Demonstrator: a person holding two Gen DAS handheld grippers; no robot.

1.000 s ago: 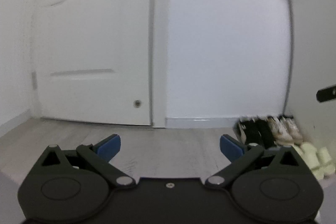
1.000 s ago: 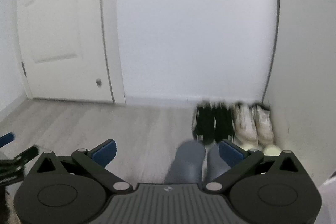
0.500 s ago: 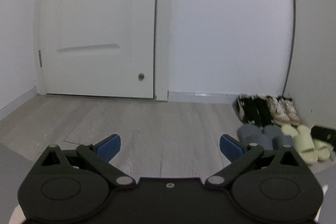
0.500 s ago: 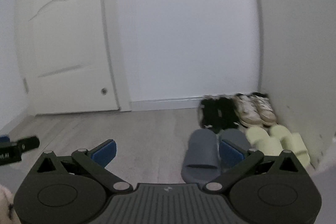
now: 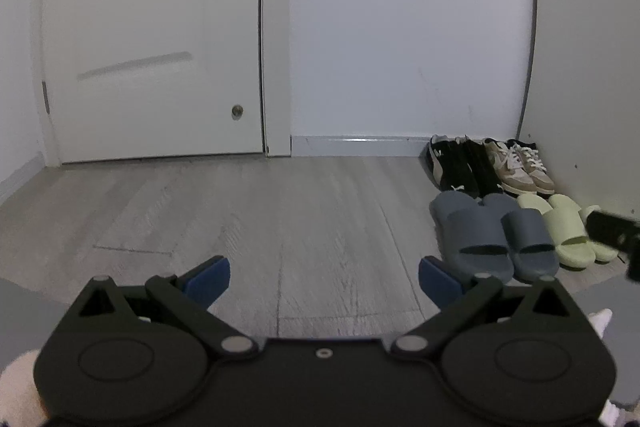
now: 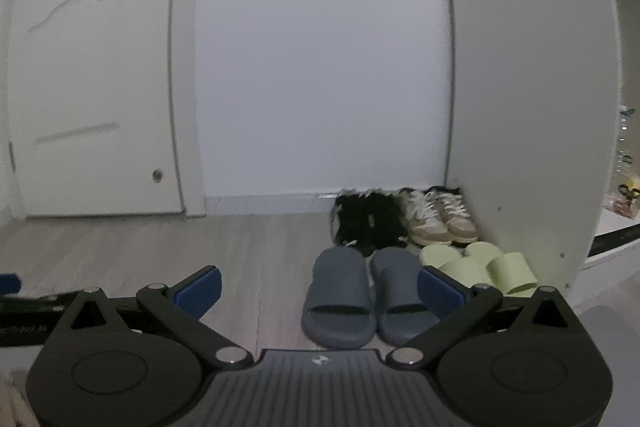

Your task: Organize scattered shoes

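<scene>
Left wrist view showed the left tool (image 5: pixel 324 277) released, its blue-padded fingers spread wide above a grey wood floor (image 5: pixel 256 219) and holding nothing. Four pairs of shoes sat in the far right corner of the room. Black sneakers (image 5: pixel 460 167) and beige sneakers (image 5: pixel 516 167) stood side by side against the back wall. Just in front of them lay grey slides (image 5: pixel 492 243) and pale green slides (image 5: pixel 564 231), the pairs lined up beside one another. A white door (image 5: pixel 152 35) stood closed on the left.

Right wrist view showed the right tool (image 6: pixel 318 291) also released and empty, held above the floor with the grey slides (image 6: pixel 360 295) just beyond its fingers. The green slides (image 6: pixel 480 267) lay beside a white panel (image 6: pixel 528 87).
</scene>
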